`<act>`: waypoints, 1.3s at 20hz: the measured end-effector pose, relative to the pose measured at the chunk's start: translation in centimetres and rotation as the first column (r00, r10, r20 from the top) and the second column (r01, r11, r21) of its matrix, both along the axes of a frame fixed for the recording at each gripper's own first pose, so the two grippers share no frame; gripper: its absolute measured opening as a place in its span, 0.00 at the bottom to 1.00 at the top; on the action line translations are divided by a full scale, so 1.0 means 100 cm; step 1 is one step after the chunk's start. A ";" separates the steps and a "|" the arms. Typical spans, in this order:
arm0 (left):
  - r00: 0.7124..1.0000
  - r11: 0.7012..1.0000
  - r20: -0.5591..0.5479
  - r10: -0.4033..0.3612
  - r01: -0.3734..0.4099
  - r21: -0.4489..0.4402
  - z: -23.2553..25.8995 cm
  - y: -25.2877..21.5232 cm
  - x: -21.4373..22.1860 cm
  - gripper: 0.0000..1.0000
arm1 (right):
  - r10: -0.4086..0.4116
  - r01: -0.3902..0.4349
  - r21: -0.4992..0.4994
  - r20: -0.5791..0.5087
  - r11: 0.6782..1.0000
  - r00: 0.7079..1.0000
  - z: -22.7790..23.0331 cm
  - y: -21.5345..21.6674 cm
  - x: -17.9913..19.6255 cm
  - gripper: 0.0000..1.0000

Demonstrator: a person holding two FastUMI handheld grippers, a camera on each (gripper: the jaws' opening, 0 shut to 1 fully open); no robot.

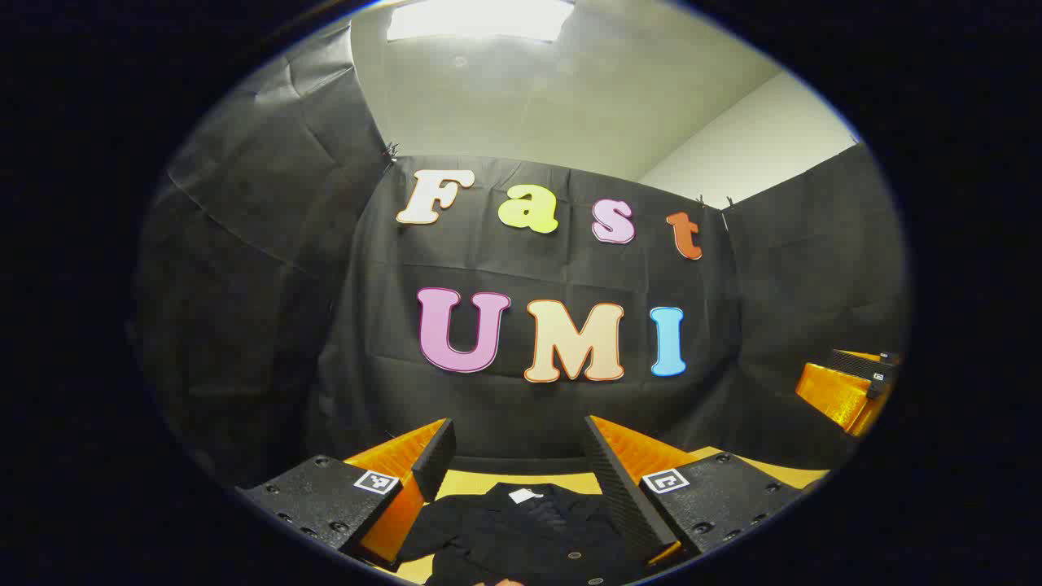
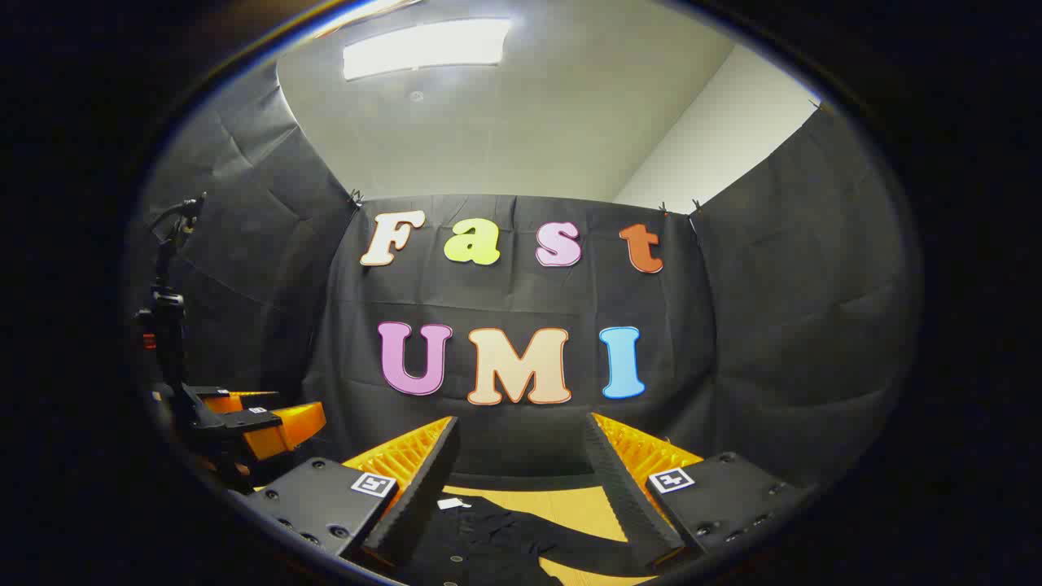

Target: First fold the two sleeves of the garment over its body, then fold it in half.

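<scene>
A black garment with buttons and a small white neck label lies on the yellow table, below and between the fingers of my left gripper, which is open and raised above it. In the right gripper view the same black garment lies under my right gripper, also open and empty, with one sleeve stretching right across the table. The right gripper shows far right in the left gripper view; the left gripper shows at far left in the right gripper view.
The booth's black cloth wall stands close behind the table's far edge. A dark stand with cables rises at the left in the right gripper view. Bare yellow table shows beside the garment's collar.
</scene>
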State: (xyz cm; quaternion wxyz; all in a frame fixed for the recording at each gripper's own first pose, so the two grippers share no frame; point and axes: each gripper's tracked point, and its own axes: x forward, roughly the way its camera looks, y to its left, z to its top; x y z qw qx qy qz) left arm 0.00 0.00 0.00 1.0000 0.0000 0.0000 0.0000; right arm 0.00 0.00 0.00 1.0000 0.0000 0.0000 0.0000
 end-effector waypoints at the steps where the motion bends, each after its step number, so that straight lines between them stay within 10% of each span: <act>1: 1.000 1.000 0.004 0.005 -0.005 0.002 0.001 0.001 0.000 0.92 | 0.000 0.000 -0.001 0.001 1.000 1.000 0.000 0.000 0.001 0.96; 26: 1.000 0.999 0.008 0.028 -0.028 0.028 -0.001 0.010 0.004 0.92 | 0.021 -0.022 -0.011 -0.021 1.000 1.000 -0.009 -0.003 0.005 0.95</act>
